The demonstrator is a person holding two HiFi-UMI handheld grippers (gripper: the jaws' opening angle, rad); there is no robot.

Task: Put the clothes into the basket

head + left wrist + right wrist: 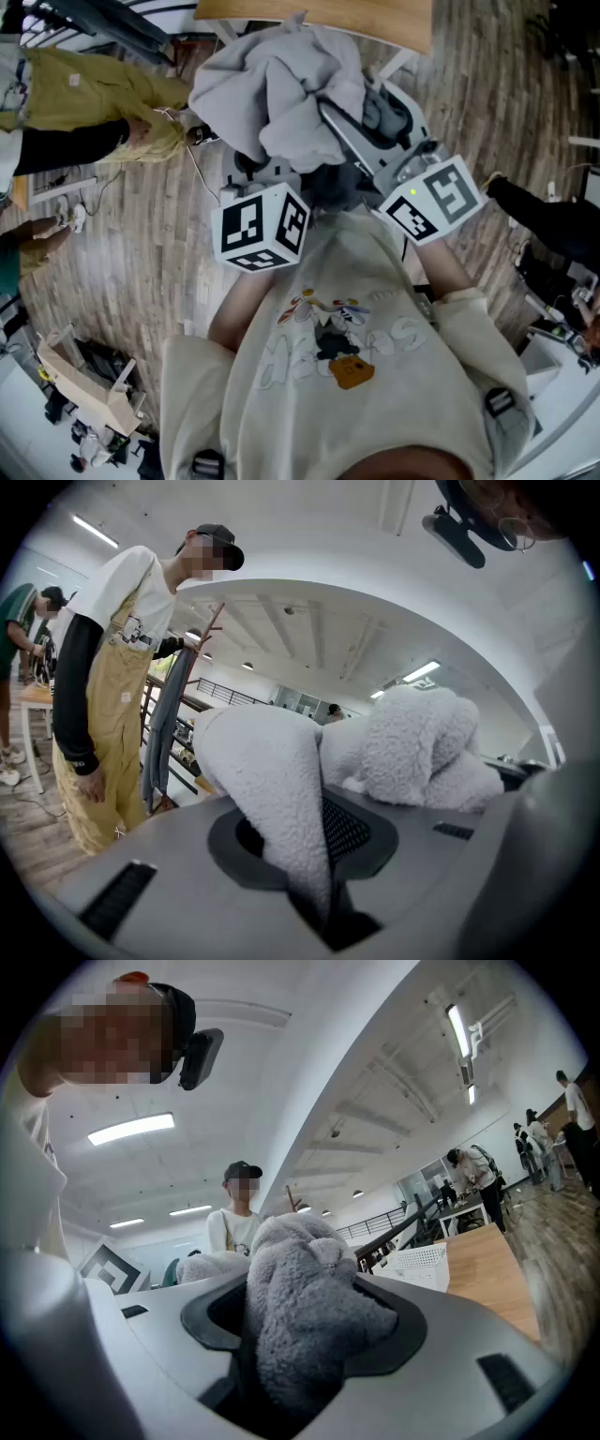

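Both are biting the grey fleece garment (281,84). Left gripper (314,878) pinches a thin fold, nearly closed; right gripper (281,1372) squeezes a fat wad.

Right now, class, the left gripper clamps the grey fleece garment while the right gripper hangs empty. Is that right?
Not quite. The left gripper does clamp the grey fleece garment, but the right gripper is not empty. The right gripper view shows a thick bunch of the grey fleece pinched between its jaws.
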